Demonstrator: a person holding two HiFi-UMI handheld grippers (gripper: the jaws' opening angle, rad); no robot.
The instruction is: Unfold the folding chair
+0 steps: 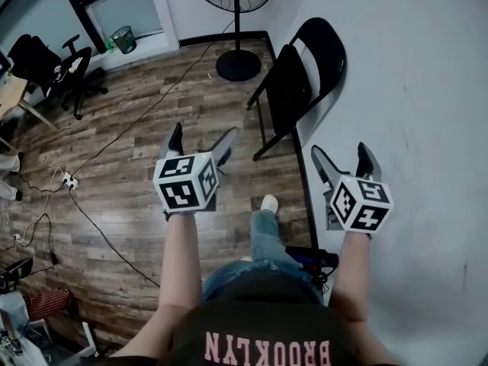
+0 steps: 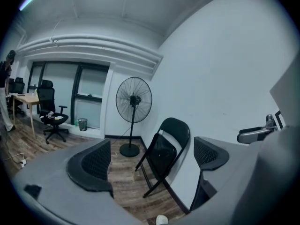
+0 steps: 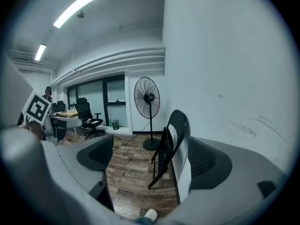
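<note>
The fingers point(image 2: 91, 165) of your left gripper point(image 1: 203, 137) stand wide apart, and through the gap you see only floor and the folding chair point(image 2: 164, 153) farther off. Your right gripper point(image 1: 341, 152) is the same: its fingers point(image 3: 96, 153) are spread wide and hold nothing. You hold both grippers level in front of you, the left over the wooden floor point(image 1: 137, 166) and the right close to the white wall point(image 1: 412, 90).

The chair is black and folded nearly flat. It stands on the floor ahead of you to the right, leaning with its backrest against the wall. Neither gripper touches it; both are well short of it. The round base of a standing fan point(image 1: 236, 21) sits on the floor just beyond the chair. Your shoe point(image 1: 269, 203) shows on the floor between the grippers.
</note>
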